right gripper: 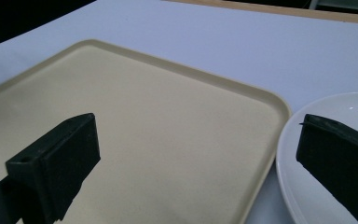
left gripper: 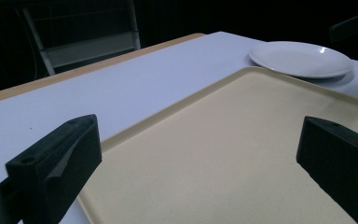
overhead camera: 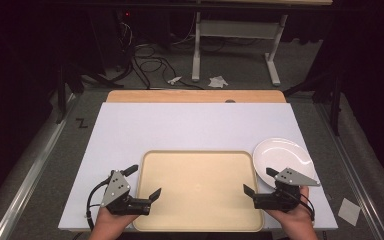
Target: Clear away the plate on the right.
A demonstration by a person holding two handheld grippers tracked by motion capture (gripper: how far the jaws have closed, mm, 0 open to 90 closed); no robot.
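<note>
Tray [overhead camera: 200, 187] between left gripper [overhead camera: 142, 182] and right gripper [overhead camera: 257, 181], both spread wide.
Beige, bare (white plate [overhead camera: 282, 156] touching its far-right corner).

tray [overhead camera: 198, 190] mid-table | plate [overhead camera: 282, 156] just right, behind right gripper [overhead camera: 259, 182]

Looks like a lab/test rig: dark surrounds, loose cables [overhead camera: 147, 62] on carpet floor, adj. desk frame [overhead camera: 235, 37] behind.
</note>
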